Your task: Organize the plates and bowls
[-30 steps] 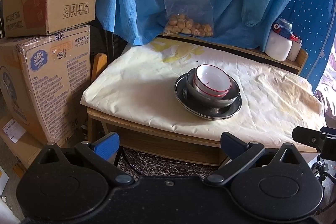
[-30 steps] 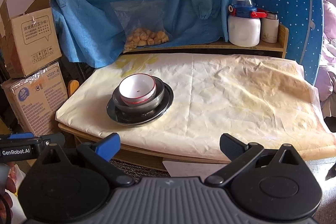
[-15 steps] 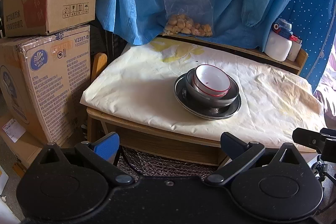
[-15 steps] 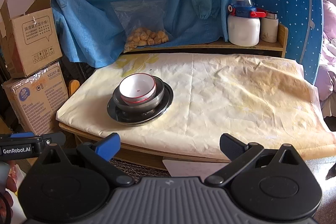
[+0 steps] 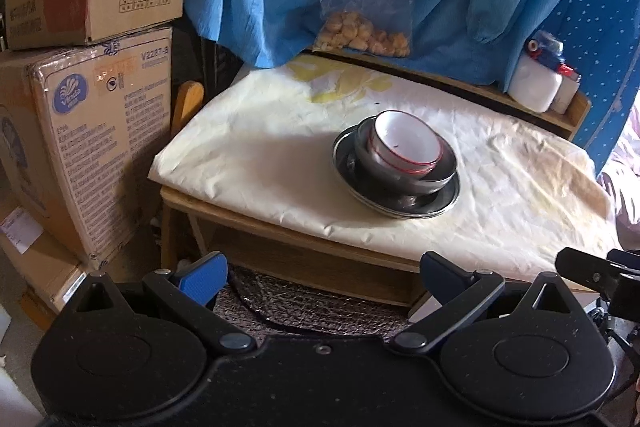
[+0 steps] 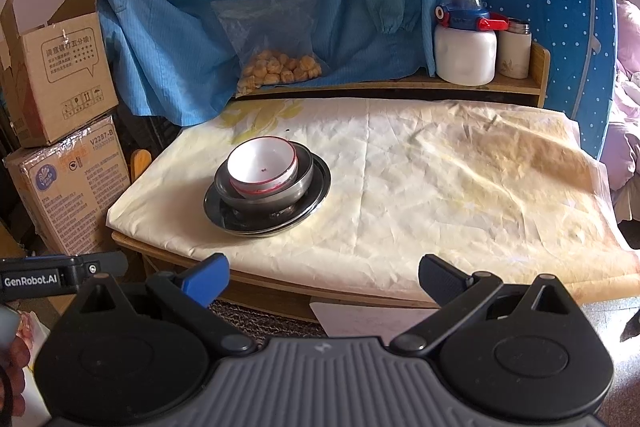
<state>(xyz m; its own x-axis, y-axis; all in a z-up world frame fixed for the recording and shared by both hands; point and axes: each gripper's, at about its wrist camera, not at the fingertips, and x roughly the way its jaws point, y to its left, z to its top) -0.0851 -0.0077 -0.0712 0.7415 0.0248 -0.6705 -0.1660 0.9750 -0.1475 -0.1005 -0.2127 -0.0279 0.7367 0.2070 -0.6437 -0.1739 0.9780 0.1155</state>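
A white bowl with a red rim (image 5: 406, 145) (image 6: 262, 165) sits nested in a steel bowl (image 5: 404, 175) (image 6: 264, 193), which stands on a steel plate (image 5: 400, 205) (image 6: 268, 221) on the cloth-covered low table (image 5: 256, 155) (image 6: 440, 195). My left gripper (image 5: 320, 273) is open and empty, held back in front of the table's near edge. My right gripper (image 6: 322, 277) is open and empty too, also in front of the near edge, to the right of the stack.
Stacked cardboard boxes (image 5: 84, 99) stand left of the table. A bag of snacks (image 6: 280, 69) and a white jug (image 6: 464, 47) sit on the back shelf under blue cloth. A woven mat (image 5: 312, 307) lies below the table.
Both views shift very slightly; the stack and the open grippers keep their places.
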